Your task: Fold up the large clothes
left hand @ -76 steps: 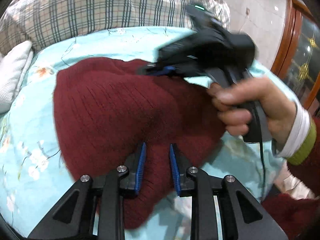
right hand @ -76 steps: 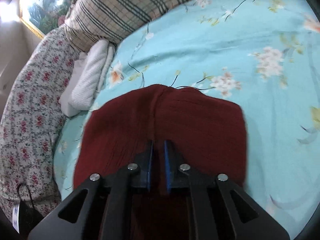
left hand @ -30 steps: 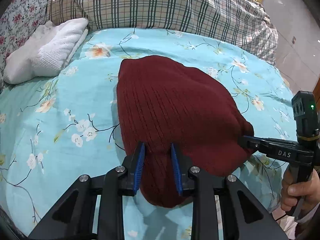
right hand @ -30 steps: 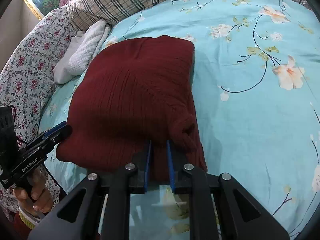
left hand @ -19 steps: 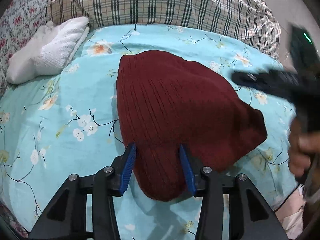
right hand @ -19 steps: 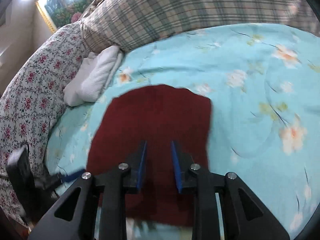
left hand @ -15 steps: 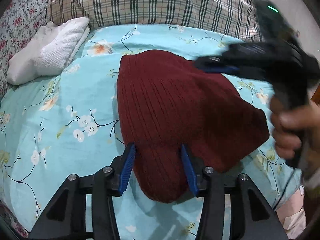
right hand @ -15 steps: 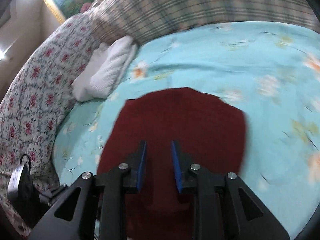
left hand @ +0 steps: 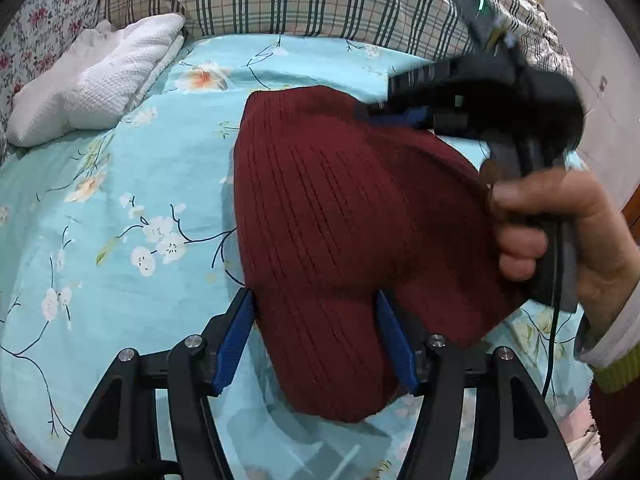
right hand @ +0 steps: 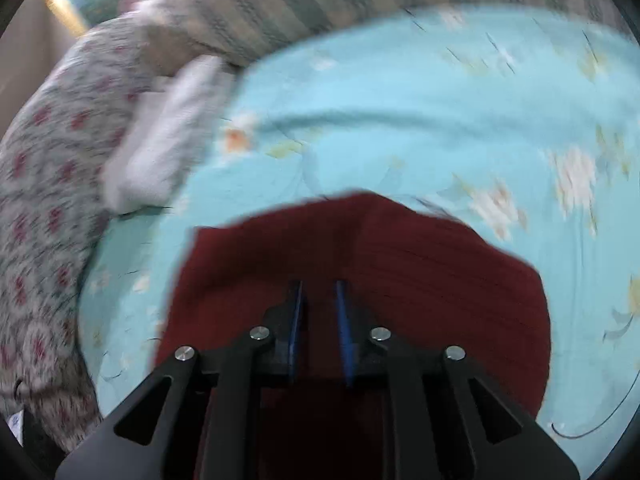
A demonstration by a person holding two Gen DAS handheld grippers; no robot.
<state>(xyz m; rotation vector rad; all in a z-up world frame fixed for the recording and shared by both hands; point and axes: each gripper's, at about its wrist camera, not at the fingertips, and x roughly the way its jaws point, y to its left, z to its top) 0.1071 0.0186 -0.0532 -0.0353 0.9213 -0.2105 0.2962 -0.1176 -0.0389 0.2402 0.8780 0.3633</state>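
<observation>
Folded sweater (left hand: 332, 216) on the bed (left hand: 120, 184) — left gripper (left hand: 316, 320) spread astride its near end, right gripper (right hand: 318, 312) parted above it.

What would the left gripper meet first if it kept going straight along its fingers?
The left gripper, jaws wide open, would likely run into the folded dark red knit sweater, whose near edge lies between its fingers.

Bed (left hand: 120, 208) in turquoise floral sheet, folded maroon sweater (left hand: 340, 216) at centre, white towel (left hand: 92, 88) far left, plaid quilt (left hand: 304, 0) along far edge
</observation>
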